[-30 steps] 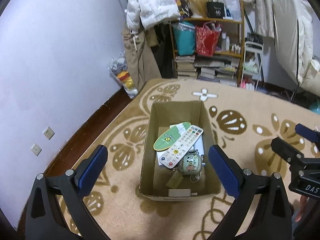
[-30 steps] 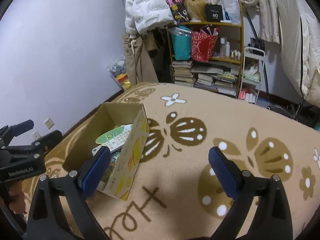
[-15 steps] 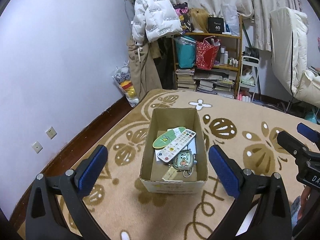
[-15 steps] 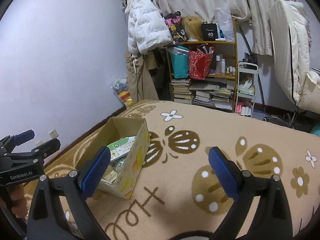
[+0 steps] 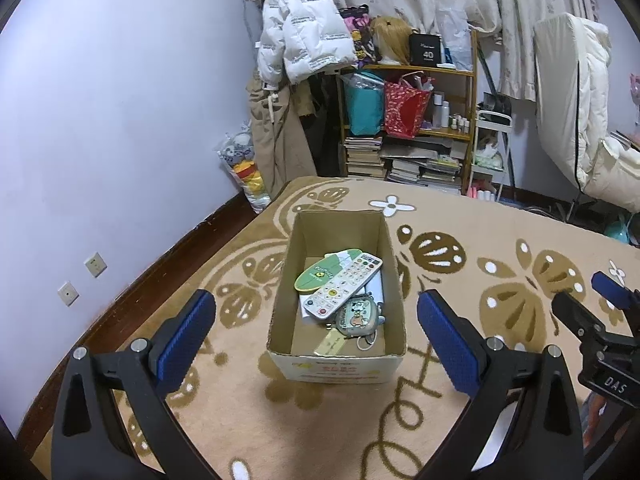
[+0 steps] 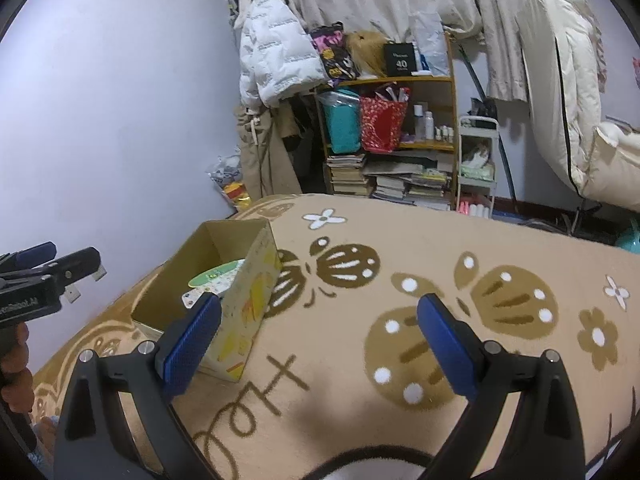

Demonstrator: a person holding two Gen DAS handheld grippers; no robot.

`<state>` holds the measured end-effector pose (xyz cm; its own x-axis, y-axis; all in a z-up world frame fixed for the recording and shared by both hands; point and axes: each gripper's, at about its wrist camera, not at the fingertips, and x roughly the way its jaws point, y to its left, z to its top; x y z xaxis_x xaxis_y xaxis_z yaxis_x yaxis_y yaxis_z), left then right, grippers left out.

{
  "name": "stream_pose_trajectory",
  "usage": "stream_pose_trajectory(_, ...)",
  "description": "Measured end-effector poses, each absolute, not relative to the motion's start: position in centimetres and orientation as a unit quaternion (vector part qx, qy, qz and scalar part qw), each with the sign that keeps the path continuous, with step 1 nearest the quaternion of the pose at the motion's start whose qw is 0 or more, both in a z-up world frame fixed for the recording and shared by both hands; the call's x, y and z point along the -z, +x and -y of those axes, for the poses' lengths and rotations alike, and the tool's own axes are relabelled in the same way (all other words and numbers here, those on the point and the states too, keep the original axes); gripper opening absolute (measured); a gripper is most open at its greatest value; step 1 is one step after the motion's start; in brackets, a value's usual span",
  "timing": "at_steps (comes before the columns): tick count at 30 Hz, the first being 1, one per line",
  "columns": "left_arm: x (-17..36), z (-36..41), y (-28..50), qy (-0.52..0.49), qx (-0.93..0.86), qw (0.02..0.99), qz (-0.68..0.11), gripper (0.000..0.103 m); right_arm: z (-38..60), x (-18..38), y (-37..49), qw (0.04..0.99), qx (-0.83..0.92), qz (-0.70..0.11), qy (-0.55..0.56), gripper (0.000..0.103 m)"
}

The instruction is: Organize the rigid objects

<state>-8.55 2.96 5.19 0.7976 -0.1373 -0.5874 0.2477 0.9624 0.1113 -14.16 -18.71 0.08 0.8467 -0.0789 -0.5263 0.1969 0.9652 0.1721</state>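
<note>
Floor is a tan rug (image 5: 460,208) with brown butterfly and white flower patterns, up against a plain pale wall (image 5: 120,100) with two outlets. Back of room: wooden shelf (image 5: 416,120) with stacked books and bags, white puffer jacket (image 5: 300,40) hanging beside it, curtains above. One open cardboard box (image 5: 280,312) sits on the rug. Left gripper (image 5: 316,336) hangs above and in front of the box, aimed down into it, fingers spread wide, holding nothing. Right gripper (image 6: 318,340) is off to the box's right over bare rug, fingers also spread wide and empty; the box is at its left fingertip in the right wrist view. Inside the box: one white remote (image 5: 344,284) lying diagonally, one green oval card (image 5: 324,270) partly under it, one small cartoon-print pouch (image 5: 357,317) touching the remote's near end, one tan tag (image 5: 331,343), white papers underneath, count unclear.
</note>
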Motion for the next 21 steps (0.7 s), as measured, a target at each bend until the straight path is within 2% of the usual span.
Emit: stream_pose_trajectory(21,-4.1,-2.8,-7.9,0.103,0.087,0.939,-0.315,0.1,18.3,0.0,-14.1,0.954,0.077,-0.27,0.104,0.103)
